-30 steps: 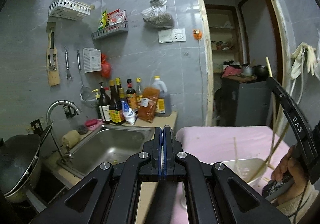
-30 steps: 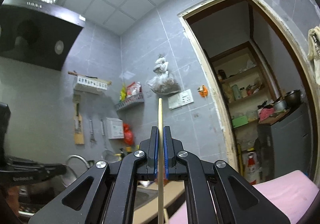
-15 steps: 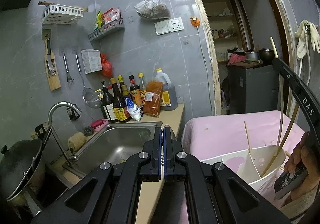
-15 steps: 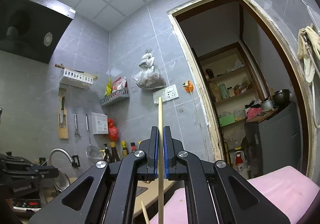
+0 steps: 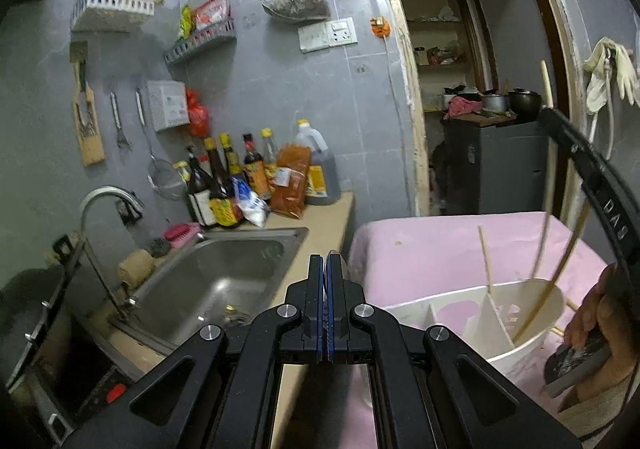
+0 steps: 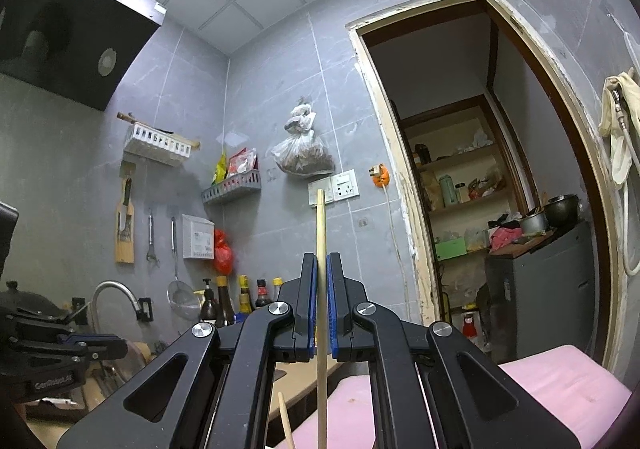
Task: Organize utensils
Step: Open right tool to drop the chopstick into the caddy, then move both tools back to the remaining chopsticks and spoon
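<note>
Our right gripper (image 6: 322, 307) pinches pale wooden chopstick (image 6: 320, 249); left gripper (image 5: 324, 295) closed, empty. Risk: chopstick missing white divided holder (image 5: 496, 323), lower right.

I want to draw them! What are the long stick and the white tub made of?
The chopstick looks like bamboo or wood: pale tan, matte, unpainted. The divided utensil holder looks like plastic: smooth, evenly white, with thin moulded walls. The right gripper has the chopstick between its pads.

Two tools: left tool (image 5: 325, 309), right tool (image 6: 322, 313). One white divided holder (image 5: 532, 333). Chopsticks seen: three in left view, one (image 5: 486, 261) standing apart. One sink (image 5: 224, 281). One faucet (image 5: 100, 205).
</note>
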`<state>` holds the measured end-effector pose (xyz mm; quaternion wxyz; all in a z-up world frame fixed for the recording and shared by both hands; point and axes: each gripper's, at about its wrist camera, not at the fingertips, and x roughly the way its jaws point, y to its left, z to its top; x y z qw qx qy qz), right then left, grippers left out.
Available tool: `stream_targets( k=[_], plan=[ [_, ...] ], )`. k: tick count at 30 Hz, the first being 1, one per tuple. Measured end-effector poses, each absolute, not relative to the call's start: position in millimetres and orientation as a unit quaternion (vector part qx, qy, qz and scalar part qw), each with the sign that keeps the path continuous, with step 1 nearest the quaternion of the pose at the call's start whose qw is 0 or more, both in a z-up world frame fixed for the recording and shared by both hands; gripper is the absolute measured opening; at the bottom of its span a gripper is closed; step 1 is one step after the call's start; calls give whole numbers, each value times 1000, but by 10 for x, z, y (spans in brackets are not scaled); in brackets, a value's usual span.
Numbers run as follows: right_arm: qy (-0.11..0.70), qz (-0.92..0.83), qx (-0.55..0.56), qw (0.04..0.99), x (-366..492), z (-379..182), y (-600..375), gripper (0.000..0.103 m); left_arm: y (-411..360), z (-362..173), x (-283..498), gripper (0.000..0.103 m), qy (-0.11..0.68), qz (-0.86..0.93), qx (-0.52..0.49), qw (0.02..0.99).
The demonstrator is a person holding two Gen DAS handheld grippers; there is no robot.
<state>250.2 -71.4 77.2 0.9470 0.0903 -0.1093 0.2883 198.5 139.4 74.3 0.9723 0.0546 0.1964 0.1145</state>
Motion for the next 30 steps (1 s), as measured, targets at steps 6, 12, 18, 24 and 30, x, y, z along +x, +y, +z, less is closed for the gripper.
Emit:
stream_targets(
  k=[6,12,18,24,30],
  plan=[
    [-92,293,74,949,2506,734,-703,4,1411,747,2017,1,210,83,28,974],
    [-77,299,65,949,2487,740,-746,8,1451,781,2015,3,215,28,-19,976],
    [-76,307,56,947,2389,800,-828,23,1455,858,1978,18,196,2,-51,979],
    [-76,306,52,947,2303,873,-951,36,1415,951,1884,37,170,-12,-76,982],
    [-78,299,44,950,2157,908,-1128,53,1315,987,1735,66,132,-16,-95,986]
  ],
)
